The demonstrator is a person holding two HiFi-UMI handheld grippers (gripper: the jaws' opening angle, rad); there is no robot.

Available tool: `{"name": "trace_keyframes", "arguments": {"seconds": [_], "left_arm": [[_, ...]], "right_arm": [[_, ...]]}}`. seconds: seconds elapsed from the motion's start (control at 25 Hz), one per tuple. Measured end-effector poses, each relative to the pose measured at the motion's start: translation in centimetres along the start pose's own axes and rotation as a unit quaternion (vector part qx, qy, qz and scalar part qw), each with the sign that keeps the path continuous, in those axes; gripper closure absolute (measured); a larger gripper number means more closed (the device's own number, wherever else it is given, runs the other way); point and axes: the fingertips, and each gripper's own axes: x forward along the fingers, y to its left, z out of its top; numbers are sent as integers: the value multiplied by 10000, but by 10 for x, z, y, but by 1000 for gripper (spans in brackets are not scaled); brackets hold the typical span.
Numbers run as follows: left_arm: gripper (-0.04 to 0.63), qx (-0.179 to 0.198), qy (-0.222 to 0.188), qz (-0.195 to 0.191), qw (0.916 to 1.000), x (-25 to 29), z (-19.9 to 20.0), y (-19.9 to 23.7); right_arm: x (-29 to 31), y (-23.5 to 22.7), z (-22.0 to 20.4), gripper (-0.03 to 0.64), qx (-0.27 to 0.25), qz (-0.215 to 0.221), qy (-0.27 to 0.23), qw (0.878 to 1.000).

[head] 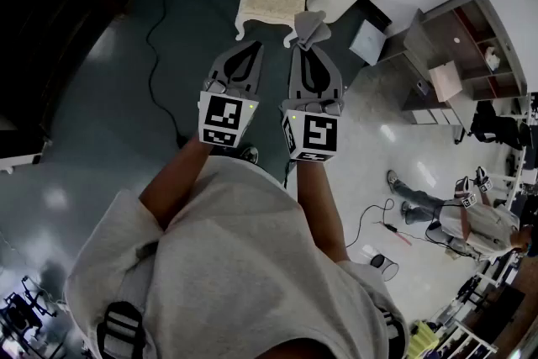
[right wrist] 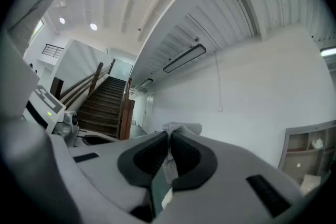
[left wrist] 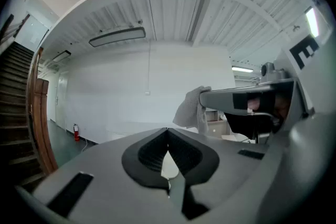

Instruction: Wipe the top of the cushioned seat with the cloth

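The left gripper is held out in front of the person, over the dark floor; in the left gripper view its jaws are pressed together at the tips, and nothing is caught between them; just beside it on the right is the right gripper, side by side with it and pointing the same way; its jaws are closed tight on a grey cloth; in the right gripper view the cloth sticks out past the jaw tips and a strip of it runs down between the two dark pads; in the left gripper view the same cloth hangs from the tip of the right gripper.

The cushioned seat is a small cream stool on the floor, out past the two grippers; in the head view the cloth sits over the seat's right corner, but whether it touches the seat cannot be told.

There are two grippers, one cloth and one seat; far to the right a second person stands on the pale floor.
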Motion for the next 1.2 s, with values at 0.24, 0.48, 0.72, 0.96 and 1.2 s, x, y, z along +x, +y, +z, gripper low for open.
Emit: {"name": "trace_keyframes", "arguments": {"seconds": [0.24, 0.48, 0.72, 0.96, 1.2], "left_arm": [[580, 85, 277, 115, 9995, 0, -17, 7], [580, -172, 667, 605, 9958, 9, -44, 69], [580, -542, 850, 633, 9929, 55, -87, 132], [580, -595, 1054, 417, 9918, 130, -104, 193], [580, -698, 1245, 410, 9889, 190, -109, 286]], "right_arm": [[10, -15, -14, 589, 487, -67, 13, 9988], [57, -12, -49, 588, 563, 313, 362, 9973], [114, 4, -106, 588, 136, 1095, 1135, 9874], [196, -6, -149, 588, 791, 1459, 2074, 9641], [290, -2, -159, 588, 592, 1561, 2514, 9534]]}}
